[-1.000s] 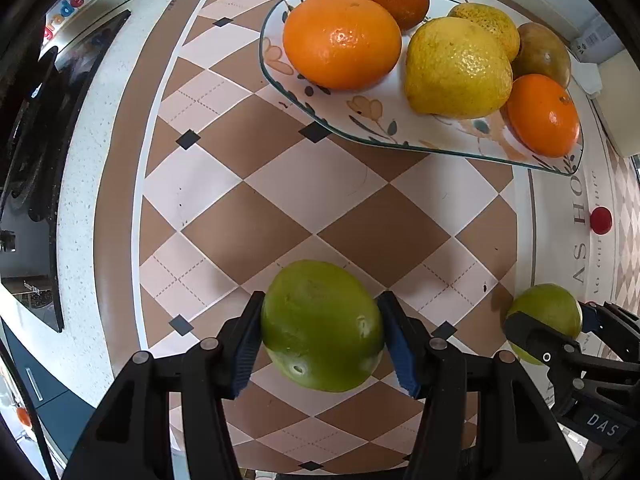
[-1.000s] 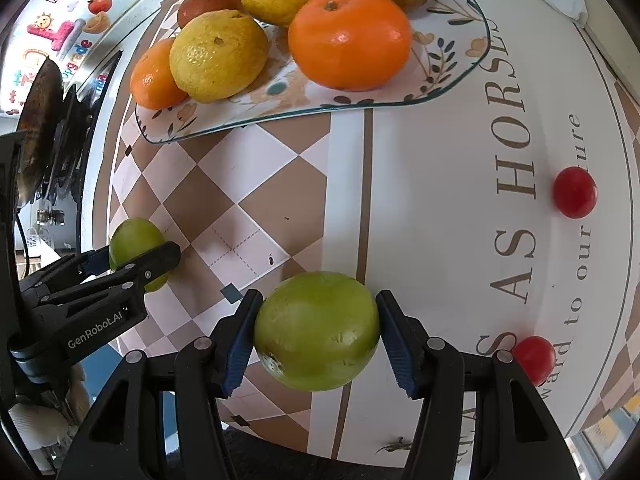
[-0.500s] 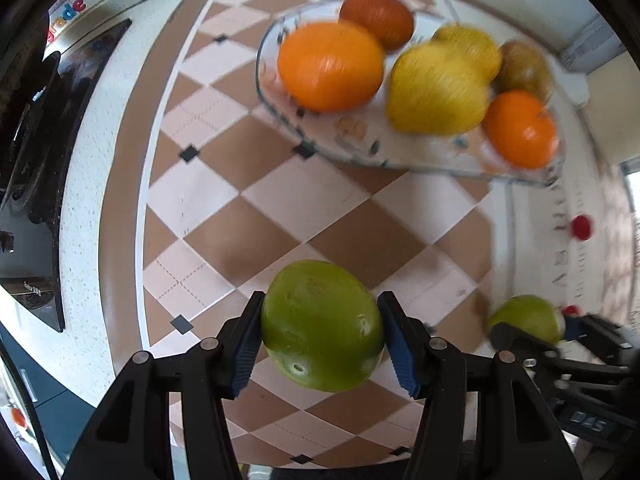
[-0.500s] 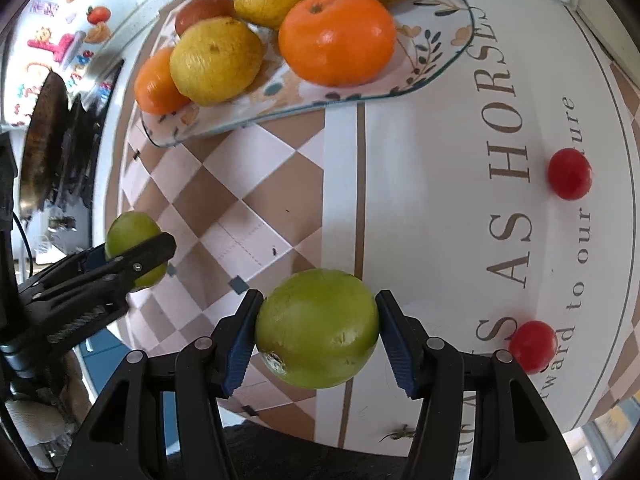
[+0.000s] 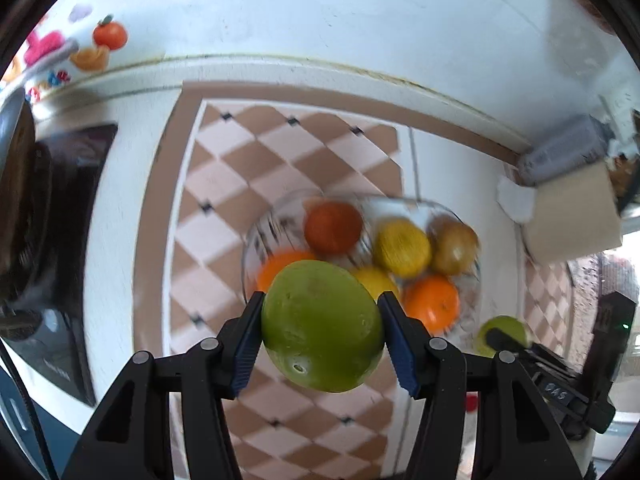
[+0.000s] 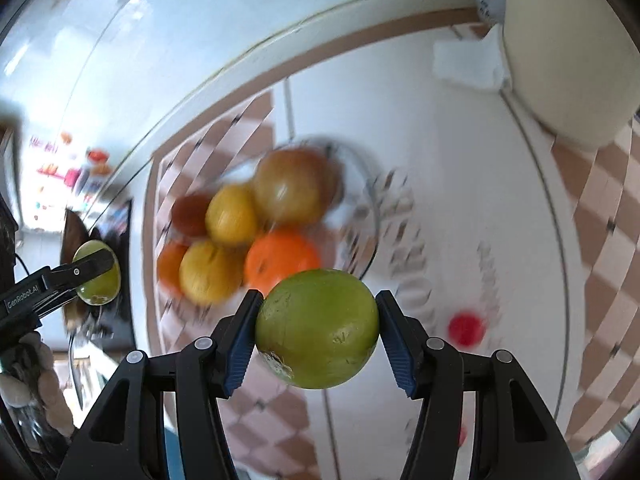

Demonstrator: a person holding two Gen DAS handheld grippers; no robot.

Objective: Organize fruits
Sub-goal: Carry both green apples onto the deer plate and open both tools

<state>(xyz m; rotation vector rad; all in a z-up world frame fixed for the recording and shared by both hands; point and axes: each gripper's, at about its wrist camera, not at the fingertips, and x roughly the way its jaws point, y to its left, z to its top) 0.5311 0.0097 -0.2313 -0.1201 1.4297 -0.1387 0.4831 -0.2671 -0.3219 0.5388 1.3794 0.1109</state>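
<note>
While both grippers are up in the air, each one squeezes a round green fruit between its blue pads. The left gripper (image 5: pixel 322 326) holds a shiny green fruit (image 5: pixel 322 326) with a small dark dot near its bottom. The right gripper (image 6: pixel 318 334) holds a second green fruit (image 6: pixel 318 334), which has a rough brown patch low on its left side. Neither fruit touches anything but the pads.

Behind and below the held fruits sits the plate (image 5: pixel 256 240), a glass one with a leafy pattern. It looks blurry. On the plate lie two oranges, two yellow fruits, a dark red-orange one and a brownish one, all packed close together.

The plate rests on a cloth (image 5: pixel 224 184) with brown and white diamond checks, and the cloth lies on a white counter (image 5: pixel 124 208). To the right of the plate, a small red ball (image 6: pixel 465 329) sits on a part of the cloth with printed letters. Far left of the plate is a dark stove top (image 5: pixel 60 216). Beyond the plate rises a pale wall (image 5: pixel 320 12) with bright stickers.
</note>
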